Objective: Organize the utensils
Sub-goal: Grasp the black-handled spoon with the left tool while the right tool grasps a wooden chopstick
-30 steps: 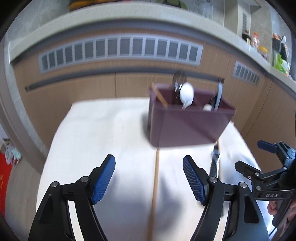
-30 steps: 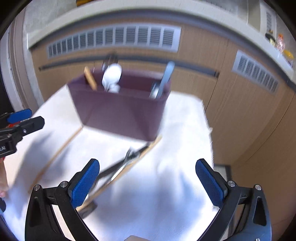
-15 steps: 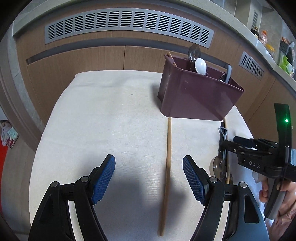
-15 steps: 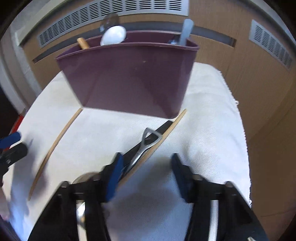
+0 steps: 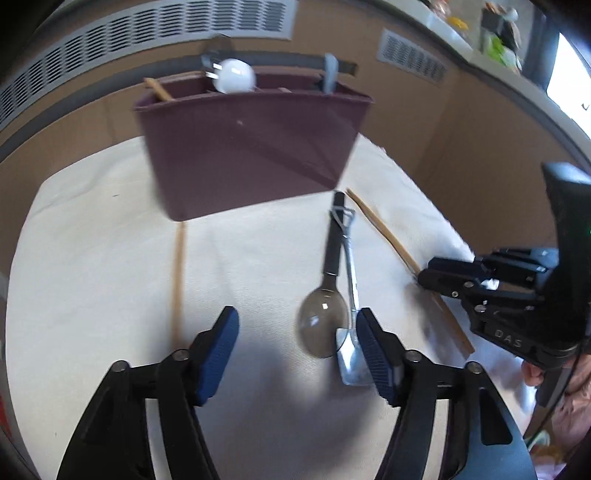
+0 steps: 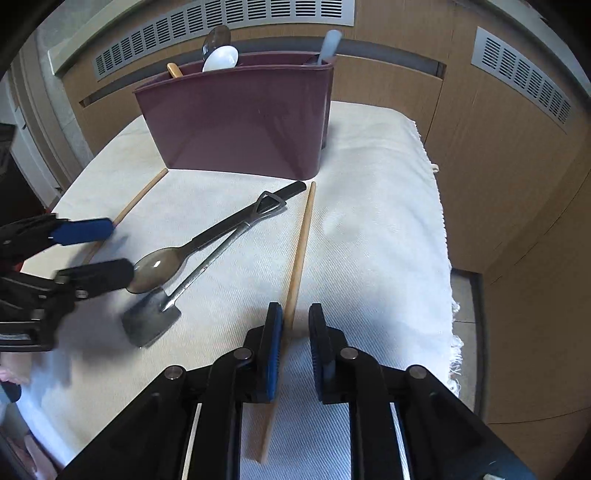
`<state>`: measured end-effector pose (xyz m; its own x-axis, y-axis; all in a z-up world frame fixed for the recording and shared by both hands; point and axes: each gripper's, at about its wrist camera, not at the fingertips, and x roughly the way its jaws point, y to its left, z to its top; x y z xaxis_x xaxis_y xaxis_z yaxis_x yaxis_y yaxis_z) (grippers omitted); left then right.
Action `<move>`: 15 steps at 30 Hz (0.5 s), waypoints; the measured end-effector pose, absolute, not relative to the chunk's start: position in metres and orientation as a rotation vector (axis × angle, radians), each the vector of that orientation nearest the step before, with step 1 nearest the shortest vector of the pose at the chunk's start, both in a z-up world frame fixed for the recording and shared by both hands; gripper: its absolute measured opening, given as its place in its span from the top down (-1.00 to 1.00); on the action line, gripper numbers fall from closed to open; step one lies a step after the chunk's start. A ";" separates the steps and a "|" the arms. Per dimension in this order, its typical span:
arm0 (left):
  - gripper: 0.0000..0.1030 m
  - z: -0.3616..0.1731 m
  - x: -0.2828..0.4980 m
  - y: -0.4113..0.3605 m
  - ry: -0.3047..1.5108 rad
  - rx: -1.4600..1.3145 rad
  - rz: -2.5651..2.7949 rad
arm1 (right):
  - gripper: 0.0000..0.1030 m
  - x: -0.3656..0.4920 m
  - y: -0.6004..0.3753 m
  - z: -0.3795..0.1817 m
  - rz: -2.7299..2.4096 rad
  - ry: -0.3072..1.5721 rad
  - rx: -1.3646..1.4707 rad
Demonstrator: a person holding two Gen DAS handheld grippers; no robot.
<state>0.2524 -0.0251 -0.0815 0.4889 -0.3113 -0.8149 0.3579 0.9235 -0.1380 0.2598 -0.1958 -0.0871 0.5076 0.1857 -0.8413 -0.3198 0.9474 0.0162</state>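
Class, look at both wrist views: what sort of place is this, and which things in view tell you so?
Probably a home kitchen. A maroon utensil caddy stands on a cloth-covered table with a spoon and a chopstick lying loose in front of it; wood cabinet fronts with vent grilles run behind.

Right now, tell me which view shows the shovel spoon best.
The right wrist view: the shovel spoon lies whole on the cloth, from blade to triangular handle, beside the spoon. In the left wrist view, the left gripper finger hides part of its blade.
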 end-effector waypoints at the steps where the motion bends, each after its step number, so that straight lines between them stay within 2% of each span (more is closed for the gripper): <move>1: -0.16 -0.084 0.256 -0.030 0.988 0.067 -0.412 | 0.62 0.262 -0.200 -0.087 0.311 0.990 -0.137; 3: -0.14 -0.088 0.263 -0.041 1.006 0.087 -0.421 | 0.44 0.262 -0.204 -0.086 0.325 0.978 -0.112; 5: -0.02 -0.093 0.269 -0.047 1.021 0.102 -0.420 | 0.14 0.259 -0.206 -0.084 0.326 0.956 -0.102; 6: 0.11 -0.094 0.271 -0.050 1.021 0.113 -0.409 | 0.06 0.259 -0.207 -0.083 0.324 0.947 -0.102; 7: 0.33 -0.094 0.272 -0.052 1.013 0.124 -0.395 | -0.10 0.260 -0.207 -0.082 0.324 0.939 -0.104; 8: 0.35 -0.095 0.274 -0.052 1.010 0.132 -0.382 | -0.21 0.259 -0.207 -0.081 0.323 0.932 -0.106; 10: 0.36 -0.094 0.273 -0.049 1.016 0.109 -0.388 | -0.26 0.261 -0.206 -0.079 0.313 0.924 -0.112; 15: 0.36 -0.093 0.252 -0.029 1.020 0.136 -0.345 | -0.24 0.271 -0.205 -0.079 0.317 0.940 -0.093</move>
<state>0.2520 -0.0286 -0.0933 0.4752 -0.2178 -0.8525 0.3438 0.9378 -0.0479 0.2710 -0.2053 -0.0793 0.5475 0.2266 -0.8055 -0.3069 0.9499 0.0587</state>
